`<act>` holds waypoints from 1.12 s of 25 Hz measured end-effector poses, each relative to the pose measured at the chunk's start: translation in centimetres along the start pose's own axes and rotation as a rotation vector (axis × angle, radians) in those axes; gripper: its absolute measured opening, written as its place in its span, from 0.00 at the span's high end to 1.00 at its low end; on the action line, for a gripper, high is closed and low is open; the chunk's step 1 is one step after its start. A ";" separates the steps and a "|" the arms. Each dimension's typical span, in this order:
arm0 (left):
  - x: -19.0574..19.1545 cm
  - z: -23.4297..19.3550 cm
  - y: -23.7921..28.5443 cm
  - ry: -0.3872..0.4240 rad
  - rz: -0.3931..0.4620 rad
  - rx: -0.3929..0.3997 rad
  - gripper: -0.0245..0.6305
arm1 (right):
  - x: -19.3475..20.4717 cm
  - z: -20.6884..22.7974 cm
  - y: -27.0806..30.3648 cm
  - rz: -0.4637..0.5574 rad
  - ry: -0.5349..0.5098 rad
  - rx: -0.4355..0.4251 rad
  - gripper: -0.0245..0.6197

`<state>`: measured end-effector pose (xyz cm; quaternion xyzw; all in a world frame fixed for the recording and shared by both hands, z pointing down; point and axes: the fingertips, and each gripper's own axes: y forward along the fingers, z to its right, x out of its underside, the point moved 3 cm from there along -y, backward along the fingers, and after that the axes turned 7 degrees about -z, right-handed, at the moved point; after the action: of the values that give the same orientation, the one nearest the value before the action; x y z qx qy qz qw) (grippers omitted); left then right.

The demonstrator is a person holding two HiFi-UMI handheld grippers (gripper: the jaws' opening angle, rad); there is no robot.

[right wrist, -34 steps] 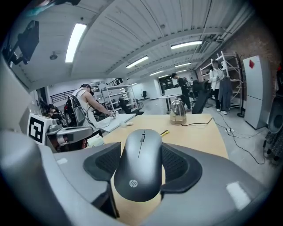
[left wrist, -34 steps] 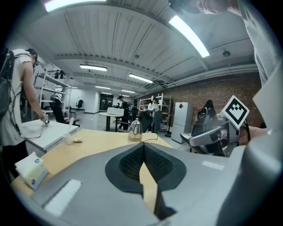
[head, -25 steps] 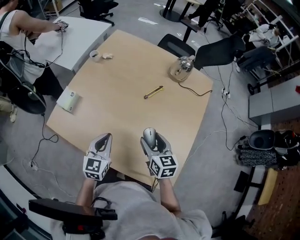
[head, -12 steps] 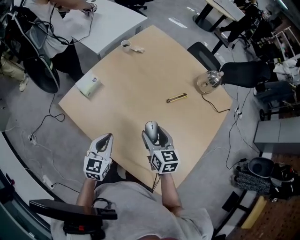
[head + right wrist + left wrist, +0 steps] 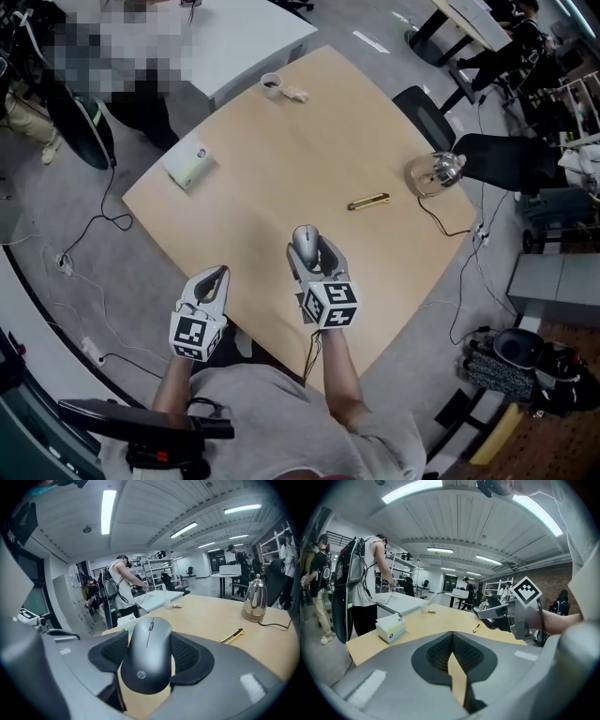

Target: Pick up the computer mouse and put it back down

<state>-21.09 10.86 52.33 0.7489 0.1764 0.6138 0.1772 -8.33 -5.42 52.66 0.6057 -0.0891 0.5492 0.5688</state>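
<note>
A grey computer mouse [image 5: 149,656] sits clamped between the black pads of my right gripper [image 5: 150,653], which is shut on it. In the head view the mouse [image 5: 304,243] pokes out ahead of the right gripper [image 5: 310,253], held above the near part of the wooden table [image 5: 281,159]. My left gripper [image 5: 210,283] hangs to the left, near the table's front edge, with its jaws together and nothing between them. Seen from the left gripper [image 5: 451,660], the pads meet and the right gripper with its marker cube shows at right.
On the table lie a yellow-and-black pen-like tool [image 5: 368,201], a metal kettle [image 5: 434,173] with a cable at the right edge, a white box [image 5: 188,165] at the left corner, and a cup [image 5: 271,85] at the far end. A person stands by a white desk beyond.
The right gripper with the mouse has risen slightly and shifted forward. The head view has swung, so the table appears shifted right. The left gripper has stayed put.
</note>
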 end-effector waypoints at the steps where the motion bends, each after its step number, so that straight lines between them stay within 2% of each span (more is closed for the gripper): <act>1: 0.2 -0.3 0.2 -0.004 -0.006 -0.003 0.93 | 0.1 0.3 0.6 -0.007 0.006 0.000 0.51; 9: 1.0 -2.4 1.3 -0.041 -0.053 -0.017 0.93 | -0.4 2.0 5.4 -0.046 0.025 0.007 0.51; 28: 3.0 -5.5 6.0 -0.104 -0.148 0.024 0.93 | 1.2 5.6 15.8 -0.165 0.074 0.041 0.51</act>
<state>-25.71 7.32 58.76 0.7668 0.2294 0.5569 0.2220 -16.28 -14.54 64.36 0.6016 -0.0066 0.5245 0.6025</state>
